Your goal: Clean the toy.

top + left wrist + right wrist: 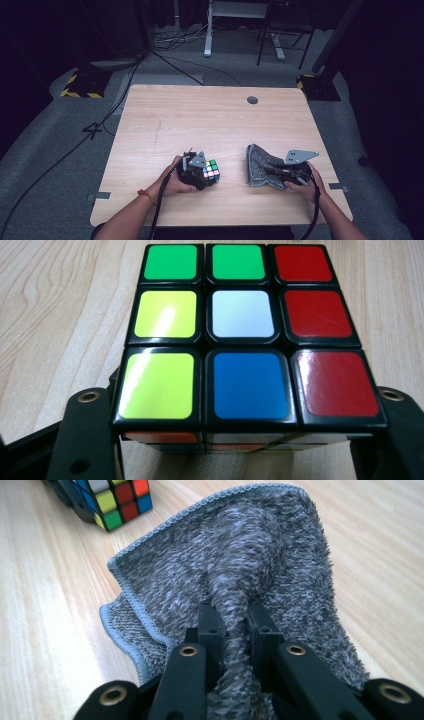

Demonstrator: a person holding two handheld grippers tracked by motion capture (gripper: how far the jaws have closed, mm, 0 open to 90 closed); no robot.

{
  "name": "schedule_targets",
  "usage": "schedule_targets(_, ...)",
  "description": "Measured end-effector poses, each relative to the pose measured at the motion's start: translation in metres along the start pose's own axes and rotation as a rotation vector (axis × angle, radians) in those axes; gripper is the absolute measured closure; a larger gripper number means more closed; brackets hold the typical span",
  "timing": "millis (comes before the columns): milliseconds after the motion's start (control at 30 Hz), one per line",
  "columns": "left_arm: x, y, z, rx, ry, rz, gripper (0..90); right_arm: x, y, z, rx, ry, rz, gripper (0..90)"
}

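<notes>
My left tool [196, 172] clamps a scrambled plastic puzzle cube with coloured stickers [210, 169], which sits low and left of centre in the high view on the pale wooden desk [210, 115]. In the left gripper view the cube [245, 335] sits between my jaws. My right tool [234, 625] pinches a fold of the grey fluffy cloth [235, 565], low and right of centre in the high view [260, 165].

Both forearms bare, no sleeves. Orange band on the left wrist [146, 196]. Left gripper [200, 169] and right gripper [287, 172] black-bodied, each topped by a grey three-cornered plate, each trailing a black cable. Fingers [210, 625] matte black, brass-ringed screw holes along them.
</notes>
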State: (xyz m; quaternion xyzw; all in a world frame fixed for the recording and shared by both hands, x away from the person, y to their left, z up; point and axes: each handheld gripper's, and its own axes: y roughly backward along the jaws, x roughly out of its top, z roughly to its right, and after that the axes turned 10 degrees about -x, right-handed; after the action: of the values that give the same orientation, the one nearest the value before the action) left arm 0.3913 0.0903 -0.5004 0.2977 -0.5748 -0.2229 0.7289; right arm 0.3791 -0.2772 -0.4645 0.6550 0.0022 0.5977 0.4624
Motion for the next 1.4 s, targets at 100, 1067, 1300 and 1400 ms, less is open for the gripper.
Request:
schedule_targets(100,0.004,-0.001,0.003,0.003,-0.003,-0.025,33.9,0.005,0.004,-0.002,0.005,0.004,0.02,80.6)
schedule_targets(1067,0.067,-0.026,0.032,0.028,-0.147,-0.074,33.9,0.075,-0.003,-0.048,0.169,0.119,0.085,80.3)
schedule_targets(1300,0.066,-0.026,0.031,0.05,-0.14,-0.087,33.9,0.086,-0.01,-0.057,0.152,0.157,0.061,79.8)
schedule_targets(1400,0.066,-0.028,0.032,0.05,-0.143,-0.097,33.9,0.091,-0.016,-0.063,0.159,0.171,0.062,79.5)
